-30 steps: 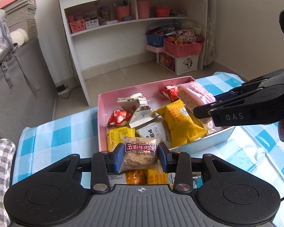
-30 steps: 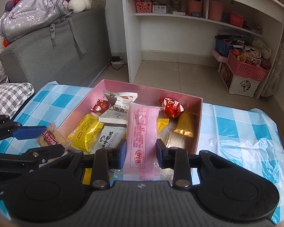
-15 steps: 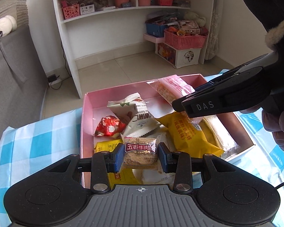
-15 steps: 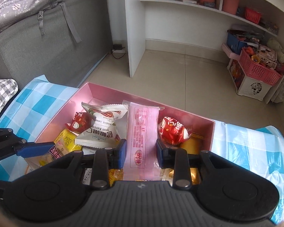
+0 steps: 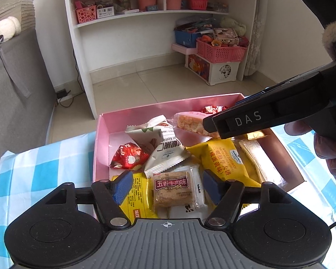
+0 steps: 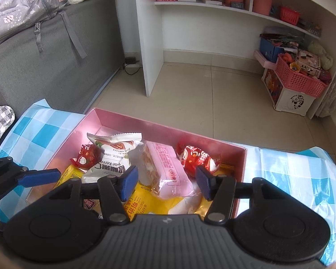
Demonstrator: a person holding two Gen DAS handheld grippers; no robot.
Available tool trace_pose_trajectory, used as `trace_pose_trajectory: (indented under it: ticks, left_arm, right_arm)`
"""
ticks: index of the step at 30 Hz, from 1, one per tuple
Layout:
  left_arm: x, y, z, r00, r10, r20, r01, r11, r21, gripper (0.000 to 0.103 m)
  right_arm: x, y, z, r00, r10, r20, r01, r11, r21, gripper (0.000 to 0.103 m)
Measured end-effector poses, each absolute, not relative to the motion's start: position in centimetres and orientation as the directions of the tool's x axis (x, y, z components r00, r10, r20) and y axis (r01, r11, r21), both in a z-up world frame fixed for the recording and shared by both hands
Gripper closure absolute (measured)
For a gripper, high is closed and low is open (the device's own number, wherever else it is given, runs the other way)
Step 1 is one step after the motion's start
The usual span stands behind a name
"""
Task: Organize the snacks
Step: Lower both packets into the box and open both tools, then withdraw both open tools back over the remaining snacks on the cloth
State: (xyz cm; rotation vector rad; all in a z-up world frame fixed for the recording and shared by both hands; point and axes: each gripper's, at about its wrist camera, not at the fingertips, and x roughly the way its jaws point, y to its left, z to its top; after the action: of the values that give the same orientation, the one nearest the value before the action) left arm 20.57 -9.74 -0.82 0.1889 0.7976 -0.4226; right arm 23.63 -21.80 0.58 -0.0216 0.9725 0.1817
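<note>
Both grippers opened since; snacks crowd pink box [image 5: 145, 112].

Left wrist view: close above the pink box [image 5: 168, 109], angled steeply down over its near left corner, facing the white shelf [image 5: 123, 33] beyond. Right wrist view: close above the same box [image 6: 168, 127], nearer its right end, facing likewise. Shared: box interior, shelf.
</note>
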Motion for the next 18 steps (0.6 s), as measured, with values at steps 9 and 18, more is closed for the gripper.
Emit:
trace_pose_trajectory:
  ticks: [9, 18]
  left_arm:
    - [19.3, -9.8, 0.3, 0.618, -0.284, -0.733, 0.443, 0.896, 0.027, 0.023]
    - [17.3, -8.3, 1.6, 0.621, -0.265, -0.738, 0.421, 0.907, 0.028, 0.021]
  right_arm:
    - [22.7, -22.0, 1.8, 0.560, 0.132, -0.818, -0.139, 0.988, 0.065, 0.038]
    - [20.3, -22.2, 3.2, 0.569, 0.132, -0.812, -0.119, 0.990, 0.077, 0.031]
